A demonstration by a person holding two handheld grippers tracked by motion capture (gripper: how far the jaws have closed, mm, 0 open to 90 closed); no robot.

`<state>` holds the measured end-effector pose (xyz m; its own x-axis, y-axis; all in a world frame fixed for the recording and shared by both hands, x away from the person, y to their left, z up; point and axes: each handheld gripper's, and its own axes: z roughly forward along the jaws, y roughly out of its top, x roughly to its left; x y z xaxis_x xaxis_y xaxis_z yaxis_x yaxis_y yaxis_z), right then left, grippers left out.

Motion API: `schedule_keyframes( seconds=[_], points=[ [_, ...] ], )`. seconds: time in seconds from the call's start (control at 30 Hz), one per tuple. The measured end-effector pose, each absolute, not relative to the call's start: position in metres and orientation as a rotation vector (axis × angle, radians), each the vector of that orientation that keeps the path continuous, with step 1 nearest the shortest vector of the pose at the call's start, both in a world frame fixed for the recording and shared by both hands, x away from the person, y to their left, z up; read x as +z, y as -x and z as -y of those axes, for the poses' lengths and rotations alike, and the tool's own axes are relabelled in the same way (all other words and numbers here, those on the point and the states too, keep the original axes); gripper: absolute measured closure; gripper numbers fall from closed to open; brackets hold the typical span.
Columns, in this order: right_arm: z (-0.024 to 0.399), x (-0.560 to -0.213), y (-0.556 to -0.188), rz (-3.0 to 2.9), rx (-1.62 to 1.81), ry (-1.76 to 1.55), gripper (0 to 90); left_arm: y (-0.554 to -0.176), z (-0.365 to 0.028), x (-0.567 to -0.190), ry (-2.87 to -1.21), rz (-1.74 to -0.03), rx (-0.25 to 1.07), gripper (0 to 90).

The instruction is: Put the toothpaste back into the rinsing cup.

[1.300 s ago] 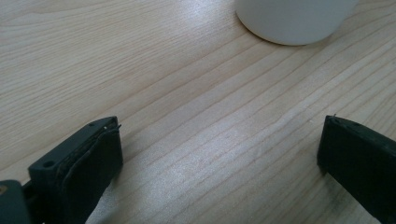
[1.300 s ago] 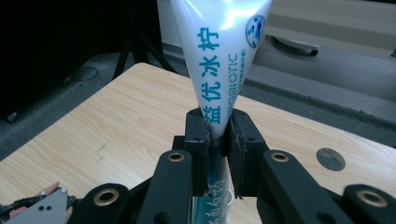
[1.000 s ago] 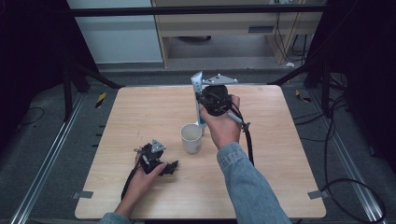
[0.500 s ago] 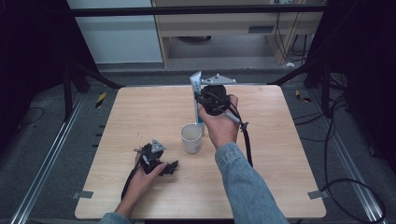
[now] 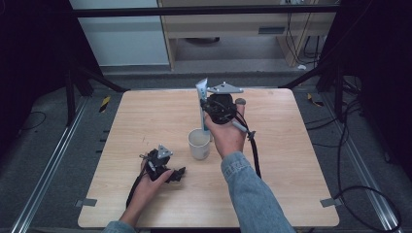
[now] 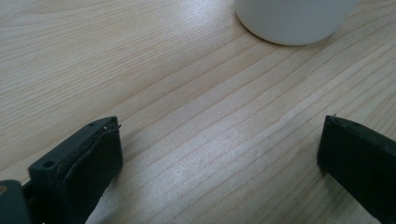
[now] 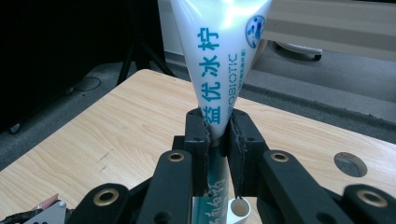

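A white and teal tube point(image 5: 202, 99) with blue printed characters stands upright with its flat crimped end on top, and my right gripper point(image 5: 207, 112) is shut on it. In the right gripper view the jaws pinch the tube point(image 7: 219, 70) at its narrow middle, right gripper point(image 7: 217, 128). The tube's lower end is at the far rim of a white cup point(image 5: 199, 144); I cannot tell whether it is inside. My left gripper point(image 5: 180, 173) lies on the table point(image 5: 291, 145) near the front, left of the cup. Its jaws stand wide apart over bare wood, left gripper point(image 6: 219, 144), with the cup point(image 6: 292, 21) ahead.
The wooden table has a round cable hole point(image 5: 240, 101) behind my right hand, also seen as the hole point(image 7: 350, 163). Black cables trail from both grippers over the front half. Dark stands and a pale cabinet point(image 5: 233, 29) are on the floor beyond the far edge.
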<state>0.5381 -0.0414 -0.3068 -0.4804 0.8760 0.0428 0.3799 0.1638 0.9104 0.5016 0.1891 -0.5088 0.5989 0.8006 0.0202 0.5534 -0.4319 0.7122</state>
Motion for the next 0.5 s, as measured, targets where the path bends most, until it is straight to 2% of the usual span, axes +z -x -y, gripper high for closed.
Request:
schedule_keyframes(
  seconds=[0.5],
  points=[
    [0.030, -0.319, -0.533, -1.929, 1.333, -1.201, 79.0, -0.502, -0.189, -0.509, -2.149, -1.065, 0.471, 0.0]
  ],
)
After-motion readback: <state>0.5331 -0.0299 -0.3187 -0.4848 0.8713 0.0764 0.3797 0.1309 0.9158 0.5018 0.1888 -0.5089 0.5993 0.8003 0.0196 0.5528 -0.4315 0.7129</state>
